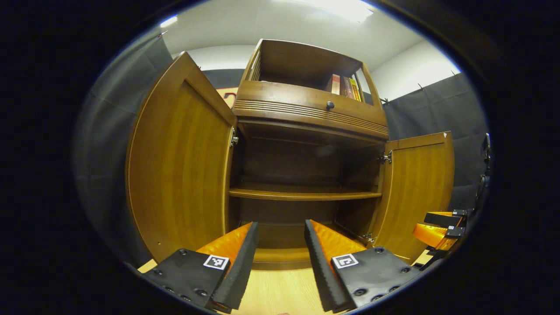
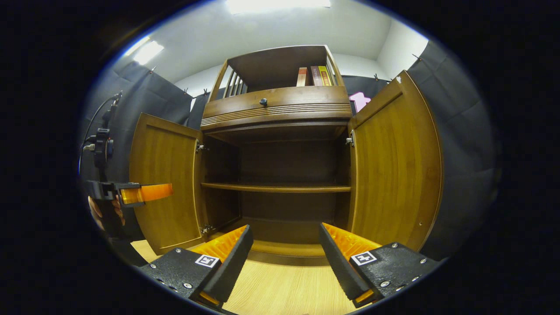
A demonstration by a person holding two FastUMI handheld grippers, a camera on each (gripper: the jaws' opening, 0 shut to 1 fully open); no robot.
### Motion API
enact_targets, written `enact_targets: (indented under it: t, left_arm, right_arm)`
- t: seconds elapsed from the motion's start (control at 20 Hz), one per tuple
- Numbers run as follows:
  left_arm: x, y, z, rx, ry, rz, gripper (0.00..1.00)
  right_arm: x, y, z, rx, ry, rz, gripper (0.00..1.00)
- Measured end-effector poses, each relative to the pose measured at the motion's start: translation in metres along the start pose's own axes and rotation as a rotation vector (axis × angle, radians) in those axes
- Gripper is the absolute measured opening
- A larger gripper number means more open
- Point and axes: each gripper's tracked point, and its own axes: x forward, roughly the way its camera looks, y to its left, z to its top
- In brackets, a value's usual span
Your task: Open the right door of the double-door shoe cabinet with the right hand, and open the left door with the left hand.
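Left door [image 1: 179, 162], right door [image 2: 393, 170] swung wide — claws (both) spread, empty.

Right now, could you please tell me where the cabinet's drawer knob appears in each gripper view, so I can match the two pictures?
Left gripper view: the drawer knob sits right of centre near the top, on the drawer front above the open compartment.
Right gripper view: the drawer knob sits slightly left of centre near the top, on the same drawer front.
Shared landmark: the row of books on the top shelf, up and right of the knob.
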Motion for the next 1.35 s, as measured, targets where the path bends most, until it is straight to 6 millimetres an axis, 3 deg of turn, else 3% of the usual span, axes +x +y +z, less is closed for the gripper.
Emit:
enact_targets:
  t: [0.2, 0.25, 0.3, 0.45, 0.85, 1.0, 1.05, 1.35]
  left_arm:
    - [0.003, -0.004, -0.007, 0.051, -0.016, 0.013, 0.99]
    - [0.004, -0.007, -0.009, 0.046, -0.016, 0.005, 0.94]
    - [0.004, -0.011, -0.013, 0.034, -0.009, -0.011, 0.98]
    - [0.006, -0.007, -0.015, 0.029, 0.003, -0.002, 0.96]
    - [0.007, 0.016, -0.024, 0.075, 0.01, 0.065, 0.96]
    - [0.008, 0.012, -0.024, 0.082, 0.002, 0.054, 0.96]
    - [0.008, 0.01, -0.023, 0.082, -0.003, 0.049, 0.96]
    - [0.007, 0.007, -0.026, 0.066, 0.004, 0.035, 0.97]
  right_arm:
    - [0.001, 0.001, 0.0, -0.008, -0.007, 0.002, 1.0]
    - [0.002, 0.001, -0.002, -0.013, -0.006, 0.002, 1.0]
    - [0.003, 0.002, -0.004, -0.018, 0.0, 0.003, 0.94]
    - [0.005, 0.006, -0.013, -0.017, 0.02, 0.013, 0.93]
    - [0.005, 0.011, -0.005, -0.015, -0.002, 0.016, 0.94]
    - [0.006, 0.013, -0.008, -0.024, 0.002, 0.018, 0.94]
    - [0.006, 0.015, -0.01, -0.027, 0.007, 0.023, 1.0]
    - [0.007, 0.014, -0.011, -0.016, 0.008, 0.023, 1.0]
